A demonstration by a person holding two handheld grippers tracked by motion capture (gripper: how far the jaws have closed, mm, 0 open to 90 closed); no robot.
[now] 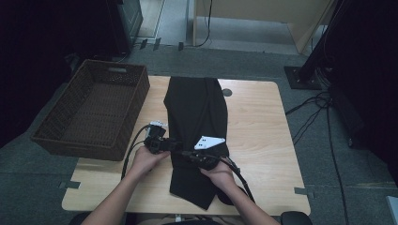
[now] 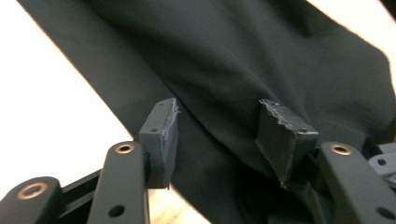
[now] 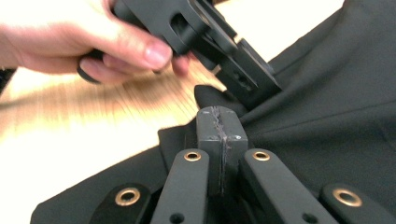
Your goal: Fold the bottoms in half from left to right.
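Wooden table (image 1: 263, 136) seen from above; a black garment (image 1: 197, 112), folded long, lies down its middle, running from the 12 o'clock edge toward the 6 o'clock edge. A brown wicker basket (image 1: 56, 136) sits at 9 to 10 o'clock, hanging over the table's left edge, just beside the garment's upper part but apart from it. Both forearms enter from 6 o'clock and meet over the garment's lower half. Left gripper (image 1: 165, 144) sits at the cloth's left edge, held in the left hand (image 1: 143, 159); in the left gripper view (image 2: 219, 140) its jaws stand spread, the grey pads (image 2: 166, 135) apart with dark cloth showing behind and between them, not pressed by either pad. Pale tabletop (image 2: 56, 116) at 9 o'clock in that view. Right gripper (image 1: 187, 153) lies just right of the left one, a grey three-cornered plate on top, held in the right hand (image 1: 220, 176); cable trails toward 5 o'clock. In the right gripper view (image 3: 222, 133) the two pads are pressed together, the seam between them ragged; a fold of black garment (image 3: 327, 107) lies around and under the tips, but whether cloth is caught in the seam I cannot tell. Beyond the tips, at 12 o'clock in that view, the other gripper's body (image 3: 219, 51) slants down onto the same fold, the hand (image 3: 84, 42) gripping it at 10 o'clock. The two grippers are very near each other, touching or nearly so.
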